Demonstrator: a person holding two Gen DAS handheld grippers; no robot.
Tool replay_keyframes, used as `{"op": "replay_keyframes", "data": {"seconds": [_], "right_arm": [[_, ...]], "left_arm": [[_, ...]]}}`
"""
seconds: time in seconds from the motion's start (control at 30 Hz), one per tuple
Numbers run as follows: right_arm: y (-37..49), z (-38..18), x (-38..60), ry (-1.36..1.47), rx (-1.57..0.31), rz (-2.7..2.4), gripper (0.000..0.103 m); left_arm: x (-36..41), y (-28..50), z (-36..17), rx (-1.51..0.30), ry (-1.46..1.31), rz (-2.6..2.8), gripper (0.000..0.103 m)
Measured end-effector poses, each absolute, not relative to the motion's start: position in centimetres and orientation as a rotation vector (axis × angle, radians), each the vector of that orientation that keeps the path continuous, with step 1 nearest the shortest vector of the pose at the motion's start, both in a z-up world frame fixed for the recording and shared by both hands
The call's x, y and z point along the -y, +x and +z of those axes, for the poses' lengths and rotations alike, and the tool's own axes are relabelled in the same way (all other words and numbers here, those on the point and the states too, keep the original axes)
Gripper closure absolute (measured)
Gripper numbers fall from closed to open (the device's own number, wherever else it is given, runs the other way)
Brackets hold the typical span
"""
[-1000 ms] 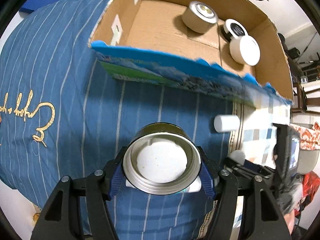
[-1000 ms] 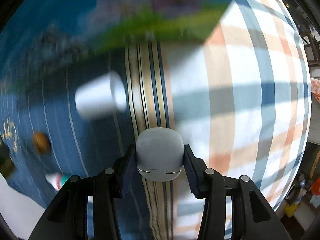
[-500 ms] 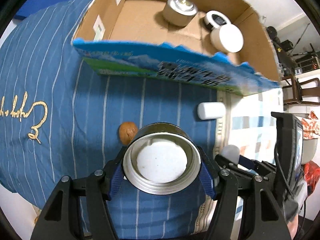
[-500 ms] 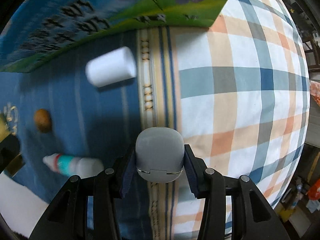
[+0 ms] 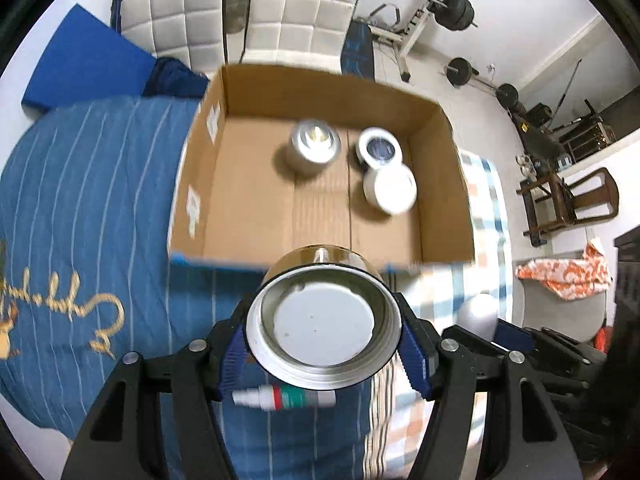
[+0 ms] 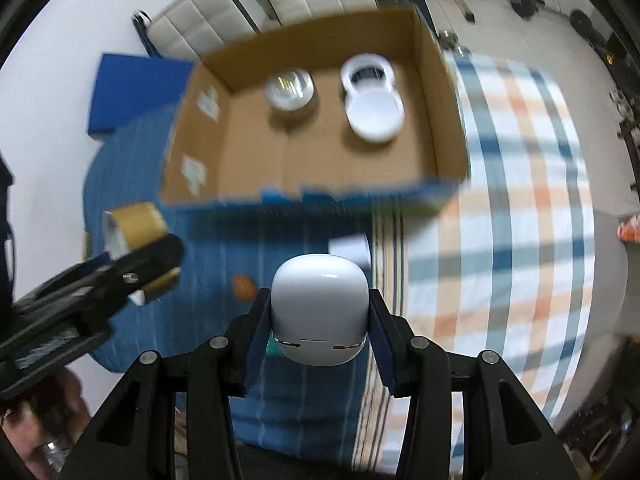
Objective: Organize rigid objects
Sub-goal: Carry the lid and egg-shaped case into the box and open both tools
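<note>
My left gripper [image 5: 323, 338] is shut on a gold metal tin [image 5: 323, 330], held above the bed just short of the open cardboard box [image 5: 320, 92]. My right gripper [image 6: 318, 312] is shut on a white rounded case [image 6: 319, 314], also raised in front of the box [image 6: 444, 120]. The box holds a silver tin [image 5: 313, 148] and two white jars [image 5: 390, 190]. In the right wrist view the left gripper with the gold tin [image 6: 134, 224] shows at left. A white cylinder [image 6: 349, 248], a small brown ball [image 6: 244, 286] and a small white bottle [image 5: 284, 397] lie on the bed.
The bed has a blue striped cover [image 5: 88, 208] on the left and a plaid sheet [image 6: 520, 208] on the right. White padded chairs [image 5: 304, 12], a blue mat [image 5: 84, 64] and weights [image 5: 456, 8] stand beyond the box.
Both grippers have risen and tilted up with their loads, so the box interior and room beyond now show. The white bottle now lies below the left gripper.
</note>
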State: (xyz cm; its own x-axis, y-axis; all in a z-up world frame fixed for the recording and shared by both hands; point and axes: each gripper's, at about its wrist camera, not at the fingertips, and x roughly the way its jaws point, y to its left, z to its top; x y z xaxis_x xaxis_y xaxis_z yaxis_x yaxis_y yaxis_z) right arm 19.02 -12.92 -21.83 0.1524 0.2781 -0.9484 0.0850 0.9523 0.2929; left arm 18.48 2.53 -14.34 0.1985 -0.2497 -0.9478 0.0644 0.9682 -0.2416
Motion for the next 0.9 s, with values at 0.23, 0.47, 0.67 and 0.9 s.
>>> {"op": "replay_keyframes", "data": {"seconds": [0.23,0.47,0.67,0.9], "right_arm": [[25.6,-21.9,14.3,0.291,-1.374,0.129,0.055],[33.0,-29.9,12.9,0.283,-1.466,0.096,0.055],[36.4,-35.4,12.6,0.263,-1.563,0.072,0.055],[38.0,-38.5,12.4,0.243,-1.611,0.066,0.055]], "left_arm": [[-3.1,27.5,-17.5,-1.409,-0.133,-0.165,0.040],[-3.1,34.4,-24.5,-1.582,-0.110,-0.127,0.040],[-2.0,37.0,-29.3,-1.702,-0.028,-0.108,0.040],[-2.1,38.6,-32.3,-1.766,-0.027,-0.088,0.040]]}}
